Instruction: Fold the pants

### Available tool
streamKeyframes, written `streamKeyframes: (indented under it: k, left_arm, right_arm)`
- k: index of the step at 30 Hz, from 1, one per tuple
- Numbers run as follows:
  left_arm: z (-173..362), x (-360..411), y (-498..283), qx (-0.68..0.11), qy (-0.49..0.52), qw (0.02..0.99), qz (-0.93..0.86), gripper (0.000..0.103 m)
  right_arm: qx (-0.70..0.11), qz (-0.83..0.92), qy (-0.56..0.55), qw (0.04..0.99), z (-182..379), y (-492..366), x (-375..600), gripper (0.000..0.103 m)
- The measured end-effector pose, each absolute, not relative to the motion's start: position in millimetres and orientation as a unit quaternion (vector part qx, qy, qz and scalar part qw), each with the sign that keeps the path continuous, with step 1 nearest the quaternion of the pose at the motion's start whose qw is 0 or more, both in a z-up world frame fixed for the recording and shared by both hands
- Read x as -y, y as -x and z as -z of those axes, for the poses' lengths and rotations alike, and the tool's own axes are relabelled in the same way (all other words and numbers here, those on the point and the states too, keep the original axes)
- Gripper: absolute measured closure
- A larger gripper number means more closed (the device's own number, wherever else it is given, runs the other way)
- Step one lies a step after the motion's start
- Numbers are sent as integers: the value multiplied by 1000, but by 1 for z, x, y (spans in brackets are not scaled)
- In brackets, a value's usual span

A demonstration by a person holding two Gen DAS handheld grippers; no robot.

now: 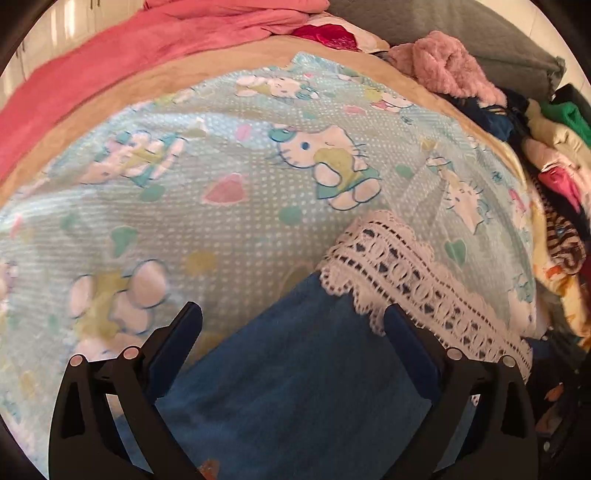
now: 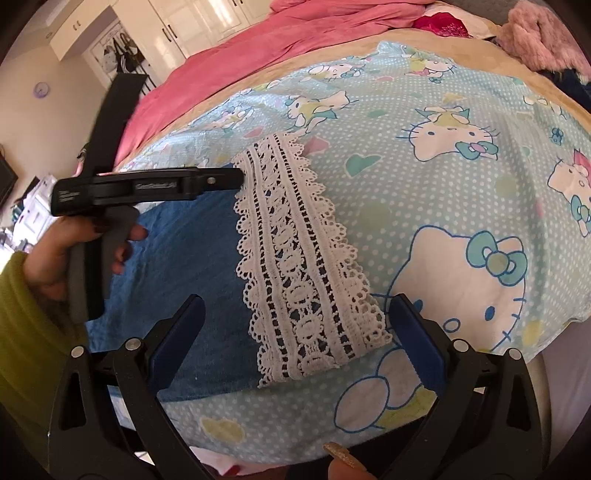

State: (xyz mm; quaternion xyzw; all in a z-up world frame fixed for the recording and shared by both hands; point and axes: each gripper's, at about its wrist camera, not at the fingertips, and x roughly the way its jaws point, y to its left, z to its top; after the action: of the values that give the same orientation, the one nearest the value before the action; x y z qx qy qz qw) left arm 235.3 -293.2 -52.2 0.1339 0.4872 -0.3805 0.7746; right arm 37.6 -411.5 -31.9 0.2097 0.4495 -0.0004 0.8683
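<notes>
Blue pants (image 1: 295,376) with a white lace hem (image 1: 402,273) lie flat on a cartoon-cat bedsheet (image 1: 221,155). My left gripper (image 1: 293,321) is open just over the blue cloth, with the lace by its right finger and nothing held. In the right wrist view the pants (image 2: 192,258) stretch to the left and the lace hem (image 2: 295,258) runs up the middle. My right gripper (image 2: 297,306) is open above the near end of the lace. A hand (image 2: 55,258) holds the left gripper (image 2: 238,175) side-on, its tip at the far end of the lace.
A pink blanket (image 1: 110,62) lies along the far side of the bed. A pile of mixed clothes (image 1: 554,155) and a fluffy pink garment (image 1: 443,66) crowd the right side. White wardrobes (image 2: 177,22) stand behind. The bed's near edge (image 2: 280,454) is just below my right gripper.
</notes>
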Motion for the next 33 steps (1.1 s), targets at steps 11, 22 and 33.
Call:
streamKeyframes:
  k: [11,22,33]
  left_arm:
    - [58,311,-222,-480,-124,754,431,68]
    - [35,287,-213,-458,-87,772,432,84]
    - [-20,208,-203,-404,-34,795,452,84]
  right_arm:
    - [-438,-22,-229,869,34,-43,410,68]
    - [-393,-83,-247,882,23,-39,403,80]
    - [-339,-172,-184,906,-34,-32,335,80]
